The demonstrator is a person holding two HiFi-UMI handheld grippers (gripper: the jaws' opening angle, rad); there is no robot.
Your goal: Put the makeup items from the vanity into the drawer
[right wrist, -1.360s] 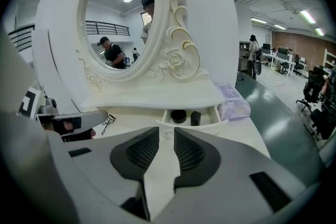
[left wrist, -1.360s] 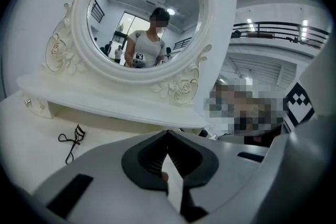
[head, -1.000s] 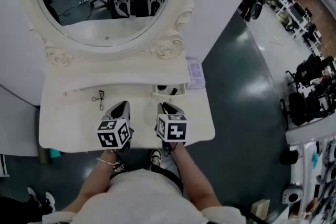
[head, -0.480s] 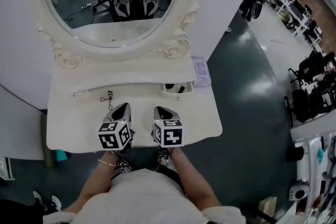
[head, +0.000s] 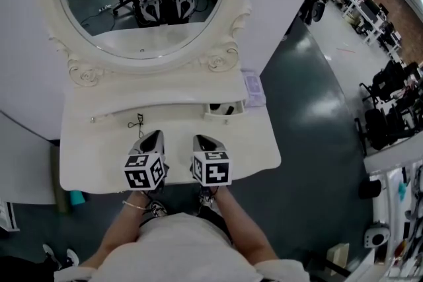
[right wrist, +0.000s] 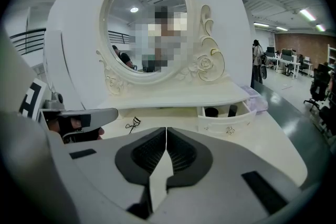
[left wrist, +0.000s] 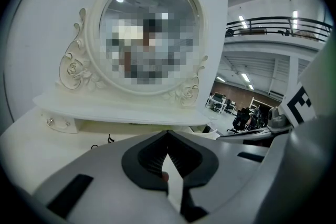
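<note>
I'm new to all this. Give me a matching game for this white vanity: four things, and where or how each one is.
1 black eyelash curler
2 small white drawer
3 pale purple pack
4 oval white-framed mirror

a pulled open, dark items inside
b above the shelf, at the back
c flat on the tabletop, left of the drawer
d right end of the shelf

Pairs: 1-c, 2-a, 3-d, 4-b

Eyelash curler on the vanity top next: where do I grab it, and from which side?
Grip the eyelash curler by its thin middle, between finger loops and curved head, coming straight down: it lies flat on the vanity top, so a sideways approach would likely just push it. The left claw, nearer, is shut; open it first.
</note>
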